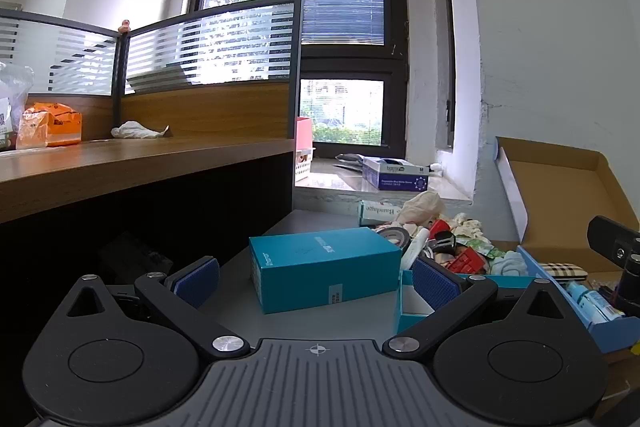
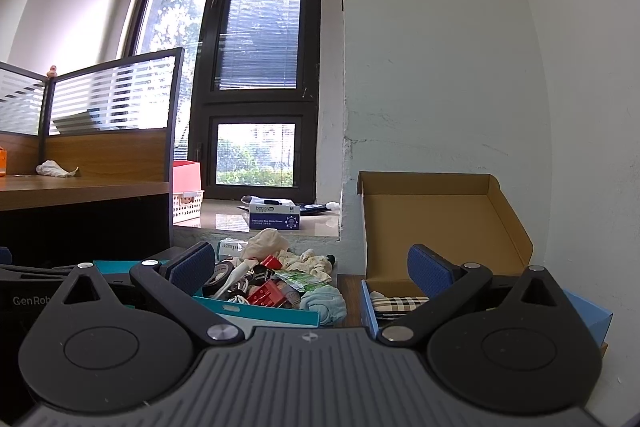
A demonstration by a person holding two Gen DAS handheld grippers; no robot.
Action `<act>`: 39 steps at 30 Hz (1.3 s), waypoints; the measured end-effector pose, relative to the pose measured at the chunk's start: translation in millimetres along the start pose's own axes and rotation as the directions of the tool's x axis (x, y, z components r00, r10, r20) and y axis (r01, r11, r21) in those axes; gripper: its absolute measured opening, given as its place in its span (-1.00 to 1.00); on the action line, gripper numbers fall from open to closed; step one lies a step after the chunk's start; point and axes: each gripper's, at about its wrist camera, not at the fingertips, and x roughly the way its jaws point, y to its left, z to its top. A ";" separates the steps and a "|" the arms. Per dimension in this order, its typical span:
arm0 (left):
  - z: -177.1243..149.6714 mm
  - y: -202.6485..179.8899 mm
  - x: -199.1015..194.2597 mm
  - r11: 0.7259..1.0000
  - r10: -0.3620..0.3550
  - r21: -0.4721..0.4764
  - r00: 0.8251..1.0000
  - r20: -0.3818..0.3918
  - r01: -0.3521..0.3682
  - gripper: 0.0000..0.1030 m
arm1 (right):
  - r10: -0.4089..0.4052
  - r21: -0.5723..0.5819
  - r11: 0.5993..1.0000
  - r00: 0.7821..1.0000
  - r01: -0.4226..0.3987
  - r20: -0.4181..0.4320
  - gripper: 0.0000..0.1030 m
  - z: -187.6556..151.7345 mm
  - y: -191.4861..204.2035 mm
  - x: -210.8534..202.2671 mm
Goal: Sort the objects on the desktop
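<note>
Left tool [image 1: 316, 277] agape before teal box [image 1: 324, 267]

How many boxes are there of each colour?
Teal: 2, closed box and open clutter box
Blue: 2, open-lid box and glove box
Pink: 1, windowsill box
White: 1, bandage box
Total: 6

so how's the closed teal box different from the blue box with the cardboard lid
The teal box is closed and lies on its side on the grey desk; the blue box stands open, its brown lid raised. The teal box shows no contents; the blue box holds a plaid case. Both are rectangular cardboard boxes.
</note>
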 end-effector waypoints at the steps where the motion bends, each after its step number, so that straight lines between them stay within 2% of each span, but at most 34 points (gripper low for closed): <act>1: -0.1 -0.1 0.1 1.000 0.001 0.001 1.000 0.001 -0.001 1.00 | -0.001 -0.001 1.000 1.000 0.001 0.000 1.00 0.0 0.0 0.2; 17: -0.8 -1.0 6.0 1.000 -0.002 0.014 1.000 -0.015 0.002 1.00 | -0.002 -0.003 1.000 1.000 0.001 -0.010 1.00 -1.4 0.4 3.8; 25: 19.6 2.5 34.0 0.997 -0.066 0.027 0.994 -0.089 0.069 1.00 | 0.052 -0.017 0.998 0.998 -0.053 -0.045 1.00 9.4 -8.3 24.5; 32: 36.0 2.3 67.8 0.987 -0.144 0.043 0.972 -0.183 0.154 1.00 | 0.054 -0.046 0.997 0.997 -0.057 -0.060 1.00 27.2 -21.2 54.0; 39: 48.0 1.5 93.7 0.967 -0.248 -0.005 0.933 -0.261 0.256 1.00 | 0.085 -0.021 0.996 0.990 -0.088 -0.109 1.00 42.8 -31.9 85.1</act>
